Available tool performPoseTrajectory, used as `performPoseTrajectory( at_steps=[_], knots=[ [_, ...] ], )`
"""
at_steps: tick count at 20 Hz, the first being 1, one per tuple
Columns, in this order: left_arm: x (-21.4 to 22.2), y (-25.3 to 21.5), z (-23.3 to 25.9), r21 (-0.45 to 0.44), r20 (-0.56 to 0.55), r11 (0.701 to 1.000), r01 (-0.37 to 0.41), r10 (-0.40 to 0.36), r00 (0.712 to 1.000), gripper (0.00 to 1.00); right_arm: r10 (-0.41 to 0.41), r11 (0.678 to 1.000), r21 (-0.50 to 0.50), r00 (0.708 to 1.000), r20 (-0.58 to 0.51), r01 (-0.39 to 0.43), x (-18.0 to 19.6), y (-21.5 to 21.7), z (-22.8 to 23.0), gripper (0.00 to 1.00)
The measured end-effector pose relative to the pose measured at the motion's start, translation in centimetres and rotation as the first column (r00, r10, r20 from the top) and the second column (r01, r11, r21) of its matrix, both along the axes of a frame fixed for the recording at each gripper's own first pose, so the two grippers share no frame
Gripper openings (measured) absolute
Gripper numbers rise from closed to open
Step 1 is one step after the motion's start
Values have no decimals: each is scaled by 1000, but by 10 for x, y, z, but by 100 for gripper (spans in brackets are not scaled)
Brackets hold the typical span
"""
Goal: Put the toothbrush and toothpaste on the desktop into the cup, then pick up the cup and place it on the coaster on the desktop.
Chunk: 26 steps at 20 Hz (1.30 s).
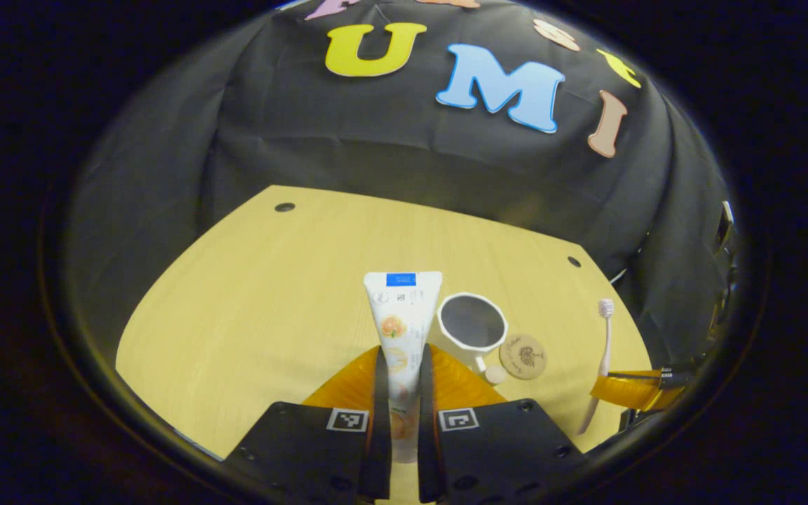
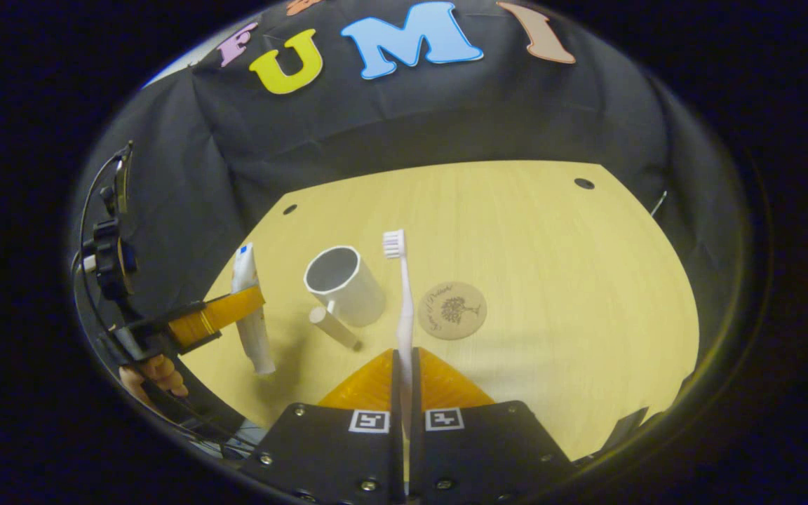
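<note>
In the left gripper view, the left gripper (image 1: pixel 402 382) has its two fingers pinched on the toothpaste (image 1: pixel 402 315), a white tube with orange fruit printed on it and a blue patch at its flat far end; the tube stands up out of the fingers, off the desktop (image 1: pixel 250 308). In the right gripper view, the right gripper (image 2: pixel 404 375) is pressed nearly together on the handle of the toothbrush (image 2: pixel 402 301), whose pale handle rises straight from the fingers with the white bristle head at the top.

Just past both grippers stands the cup (image 2: pixel 344 284), white, upright, open mouth showing a dark inside (its handle points toward the grippers). Just beside it on the wood lies the coaster (image 2: pixel 452 310), a round tan disc with a tree-like print, bare on top. A hand (image 2: pixel 155 375) shows at the edge of the right gripper view, below the left gripper.
</note>
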<state>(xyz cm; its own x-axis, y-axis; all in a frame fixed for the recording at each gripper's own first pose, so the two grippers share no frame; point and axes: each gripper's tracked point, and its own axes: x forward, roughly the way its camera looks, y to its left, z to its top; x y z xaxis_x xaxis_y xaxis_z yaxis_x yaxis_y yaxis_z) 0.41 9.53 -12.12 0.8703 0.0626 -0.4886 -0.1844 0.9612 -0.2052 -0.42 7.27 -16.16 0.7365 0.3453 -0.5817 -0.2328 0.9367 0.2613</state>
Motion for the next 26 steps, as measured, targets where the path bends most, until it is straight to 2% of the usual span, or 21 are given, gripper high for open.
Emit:
performPoseTrajectory(
  at_steps=[4,9,17,18,19,20,21,26],
  knots=[
    [16,8,47,19,145,1000,-11,8,989,22,-6,1000,25,997,81,4,3,0,19,4],
    [35,6,100,4,331,1000,-2,1,944,22,-24,1000,21,989,145,21,7,-4,33,4],
    [77,-20,131,-29,485,995,91,-66,872,22,-58,998,15,985,162,57,9,-9,34,4],
    [87,-24,131,-39,492,994,99,-67,868,22,-59,998,8,985,160,59,9,-10,33,1],
    [93,-27,127,-45,492,993,111,-75,868,22,-66,998,4,985,160,66,8,-11,32,4],
    [99,-32,122,-50,483,991,122,-83,871,22,-69,998,6,985,160,69,7,-12,32,1],
    [105,-37,114,-50,474,990,135,-96,875,21,-75,997,9,984,163,75,6,-13,32,4],
    [121,-61,66,4,393,982,188,-175,903,22,-94,995,26,981,172,91,7,-15,36,4]
  ],
)
